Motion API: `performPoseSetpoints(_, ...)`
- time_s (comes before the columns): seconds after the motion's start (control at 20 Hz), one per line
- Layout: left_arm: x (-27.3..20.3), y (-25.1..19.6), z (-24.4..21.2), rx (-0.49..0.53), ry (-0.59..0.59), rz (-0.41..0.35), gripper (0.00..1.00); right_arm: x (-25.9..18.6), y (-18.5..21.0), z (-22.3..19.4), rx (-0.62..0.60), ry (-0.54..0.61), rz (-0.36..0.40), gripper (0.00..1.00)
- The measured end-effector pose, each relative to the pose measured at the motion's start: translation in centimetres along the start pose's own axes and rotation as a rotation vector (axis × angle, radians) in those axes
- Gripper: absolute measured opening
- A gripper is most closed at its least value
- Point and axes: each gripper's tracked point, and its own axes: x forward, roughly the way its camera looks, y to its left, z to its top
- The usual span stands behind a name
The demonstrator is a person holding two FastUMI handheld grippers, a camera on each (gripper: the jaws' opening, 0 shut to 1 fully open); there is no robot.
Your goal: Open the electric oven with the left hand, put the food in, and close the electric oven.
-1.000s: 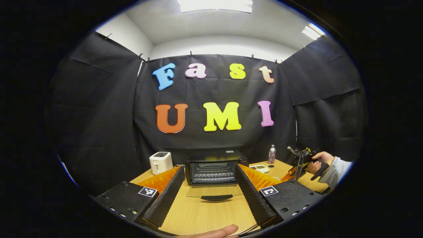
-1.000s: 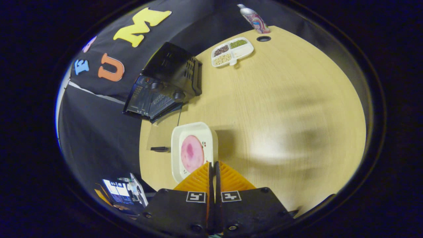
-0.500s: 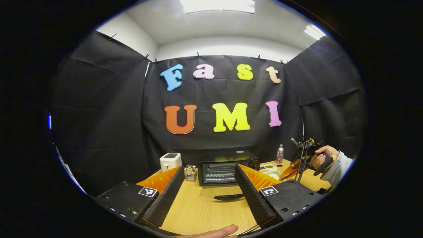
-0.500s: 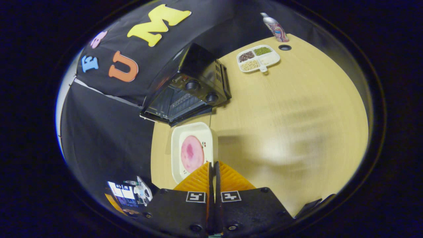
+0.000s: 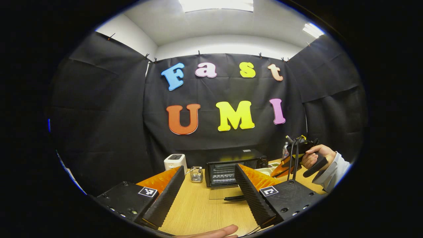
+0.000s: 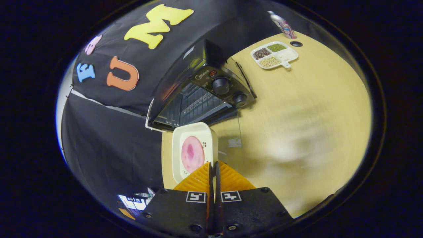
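The right gripper [image 6: 213, 165] is pinched tight on the near rim of a white plate [image 6: 185, 142] carrying a pink slice of food [image 6: 191, 153]; the plate looks rigid, light and glazed, so an edge hold may slip or tip. It hangs just in front of the oven [image 6: 198, 99], whose glass door [image 5: 224, 193] lies folded down flat. The left gripper [image 5: 208, 185] stands wide open, empty, well back. The oven mouth looks low; the plate must enter level, clearing the door.

plate [image 6: 193, 153] near edge hidden behind fingers [image 6: 198, 180], tabletop [image 6: 297, 145] blurred
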Motion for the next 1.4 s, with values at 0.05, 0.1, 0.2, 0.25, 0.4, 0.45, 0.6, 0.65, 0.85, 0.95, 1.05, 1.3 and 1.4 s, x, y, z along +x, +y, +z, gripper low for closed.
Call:
performPoseSetpoints(0.05, 0.5, 0.5, -0.3, 0.0, 0.005, 0.009, 0.96, 1.0, 0.6, 0.2, 0.022, -0.015, 0.005, 0.01)
performPoseSetpoints(0.1, 0.9, 0.9, -0.5, -0.002, 0.009, 0.015, 0.96, 1.8, 1.1, 0.3, 0.042, -0.028, 0.006, 0.04)
performPoseSetpoints(0.2, 1.7, 1.6, -1.1, -0.006, 0.019, 0.022, 0.96, 3.4, 2.0, 1.0, 0.097, -0.064, 0.012, 0.01)
performPoseSetpoints(0.25, 2.1, 1.9, -1.3, -0.007, 0.02, 0.025, 0.96, 4.4, 2.2, 1.4, 0.123, -0.088, 0.011, 0.01)
performPoseSetpoints(0.4, 3.7, 3.2, -2.4, -0.012, 0.03, 0.03, 0.96, 7.0, 2.4, 3.0, 0.211, -0.177, 0.008, 0.04)
performPoseSetpoints(0.45, 4.2, 3.6, -3.0, -0.012, 0.042, 0.037, 0.96, 8.0, 2.3, 3.5, 0.242, -0.213, 0.007, 0.04)
performPoseSetpoints(0.6, 5.2, 4.5, -4.6, -0.005, 0.075, 0.043, 0.96, 10.8, 2.6, 4.6, 0.335, -0.315, 0.017, 0.04)
performPoseSetpoints(0.65, 5.3, 4.7, -5.0, -0.003, 0.083, 0.046, 0.96, 11.6, 2.8, 5.0, 0.367, -0.348, 0.028, 0.04)
performPoseSetpoints(0.85, 5.7, 5.7, -6.6, -0.005, 0.106, 0.058, 0.96, 14.5, 3.7, 7.5, 0.391, -0.46, 0.037, 0.05)
performPoseSetpoints(0.95, 6.0, 6.4, -7.6, -0.006, 0.12, 0.072, 0.96, 15.8, 4.3, 8.5, 0.381, -0.508, 0.044, 0.01)
performPoseSetpoints(1.05, 6.5, 7.1, -8.3, -0.013, 0.134, 0.091, 0.96, 17.1, 4.4, 9.7, 0.395, -0.562, 0.049, 0.05)
performPoseSetpoints(1.3, 7.1, 7.3, -9.8, -0.034, 0.169, 0.101, 0.96, 19.1, 4.8, 11.9, 0.363, -0.616, 0.122, 0.02)
performPoseSetpoints(1.4, 7.5, 7.2, -10.1, -0.039, 0.173, 0.098, 0.97, 19.1, 5.4, 12.3, 0.315, -0.655, 0.144, 0.05)
